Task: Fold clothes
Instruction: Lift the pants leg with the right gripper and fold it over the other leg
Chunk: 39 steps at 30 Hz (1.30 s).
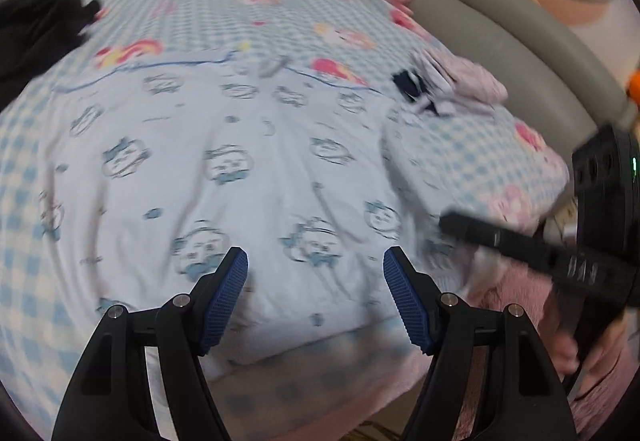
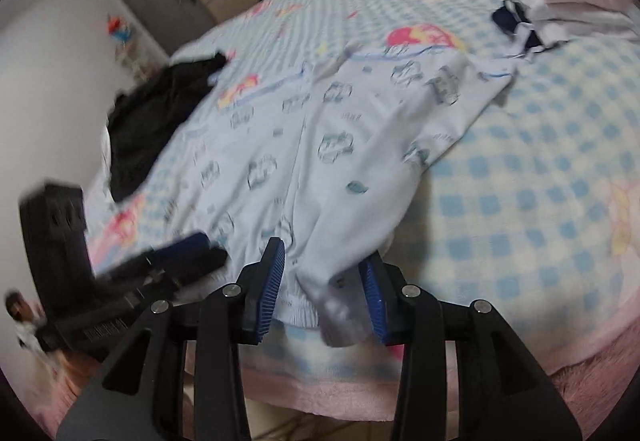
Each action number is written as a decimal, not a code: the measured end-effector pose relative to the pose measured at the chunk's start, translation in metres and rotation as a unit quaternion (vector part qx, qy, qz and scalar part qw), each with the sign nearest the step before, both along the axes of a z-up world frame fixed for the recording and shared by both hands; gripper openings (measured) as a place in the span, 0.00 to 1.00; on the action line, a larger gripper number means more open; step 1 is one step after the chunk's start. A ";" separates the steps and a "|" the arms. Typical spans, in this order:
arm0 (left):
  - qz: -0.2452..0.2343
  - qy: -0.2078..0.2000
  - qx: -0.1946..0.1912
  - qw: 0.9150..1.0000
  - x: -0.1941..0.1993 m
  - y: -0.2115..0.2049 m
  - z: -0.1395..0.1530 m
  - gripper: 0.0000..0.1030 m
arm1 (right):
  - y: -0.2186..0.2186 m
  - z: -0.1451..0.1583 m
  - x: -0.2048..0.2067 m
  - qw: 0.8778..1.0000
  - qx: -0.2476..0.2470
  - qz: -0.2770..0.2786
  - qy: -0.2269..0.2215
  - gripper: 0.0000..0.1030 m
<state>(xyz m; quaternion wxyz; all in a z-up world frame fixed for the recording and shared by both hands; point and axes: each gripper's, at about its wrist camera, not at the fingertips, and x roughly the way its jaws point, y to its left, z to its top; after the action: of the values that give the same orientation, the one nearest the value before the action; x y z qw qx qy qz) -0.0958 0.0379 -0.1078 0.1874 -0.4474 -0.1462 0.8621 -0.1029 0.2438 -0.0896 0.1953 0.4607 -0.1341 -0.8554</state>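
Lying spread flat on the checked bedspread (image 1: 24,161): pale-blue printed pyjama garment (image 1: 224,169), long axis running away from the bed's near edge. Hovering wide open and empty over its near hem: left gripper (image 1: 316,261). Standing part-open around a bunched near-hem corner, grip unconfirmed: right gripper (image 2: 322,273), the nearer one.

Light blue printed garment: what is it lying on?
The light blue printed garment lies spread on a blue-checked blanket with cartoon prints, which shows around it. Whatever is beneath the garment's middle is covered.
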 end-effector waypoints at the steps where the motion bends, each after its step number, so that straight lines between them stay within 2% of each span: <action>1: -0.006 -0.001 -0.004 1.000 -0.001 0.005 0.001 0.70 | 0.007 0.003 0.000 1.000 0.001 -0.009 0.003 0.38; 3: -0.017 -0.003 -0.012 1.000 -0.002 0.016 0.002 0.70 | 0.021 0.008 0.000 1.000 0.007 -0.026 0.007 0.38; 8: -0.041 -0.006 -0.026 0.999 -0.003 0.038 0.006 0.70 | 0.049 -0.007 0.003 0.992 0.106 -0.066 -0.020 0.38; 10: -0.042 -0.004 -0.019 0.999 -0.003 0.041 0.008 0.69 | 0.053 -0.020 0.003 0.990 0.117 -0.060 -0.042 0.38; 13: -0.045 -0.002 -0.009 0.999 -0.002 0.044 0.011 0.42 | 0.049 -0.030 0.002 0.994 0.096 -0.029 -0.054 0.38; 14: -0.046 -0.001 -0.006 0.999 -0.001 0.046 0.012 0.40 | 0.047 -0.030 0.001 0.995 0.085 -0.019 -0.052 0.38; 20: -0.050 0.000 0.016 0.999 0.000 0.052 0.017 0.40 | 0.037 -0.019 -0.007 0.999 -0.014 0.017 -0.026 0.38; 22: -0.054 -0.013 0.030 0.998 -0.003 0.051 0.014 0.40 | 0.031 -0.019 -0.009 0.999 -0.022 0.027 -0.020 0.38; 26: -0.044 -0.033 0.051 0.997 -0.007 0.043 0.009 0.41 | 0.021 -0.020 -0.010 0.999 -0.020 0.040 -0.016 0.38; 29: -0.025 -0.024 0.072 0.997 -0.001 0.027 0.014 0.45 | 0.018 -0.017 -0.012 0.998 -0.033 0.052 -0.010 0.38; 33: -0.025 -0.035 0.123 0.991 0.004 0.013 0.014 0.48 | 0.003 -0.017 -0.013 0.997 -0.040 0.068 0.000 0.38; 35: -0.031 -0.041 0.119 0.992 0.003 0.017 0.012 0.49 | -0.007 -0.021 -0.012 0.996 -0.036 0.081 -0.003 0.38; 37: -0.028 -0.048 0.095 0.994 -0.002 0.022 0.006 0.49 | -0.016 -0.026 -0.010 0.996 -0.020 0.087 -0.005 0.38; 39: -0.031 -0.065 0.094 0.993 -0.009 0.025 -0.003 0.47 | -0.018 -0.031 -0.008 0.996 -0.006 0.087 -0.008 0.38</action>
<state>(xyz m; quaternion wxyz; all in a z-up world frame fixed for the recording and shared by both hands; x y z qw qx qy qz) -0.1045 0.0624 -0.1104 0.2450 -0.4874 -0.2245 0.8074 -0.1107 0.2254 -0.1208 0.2709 0.4765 -0.1006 -0.8303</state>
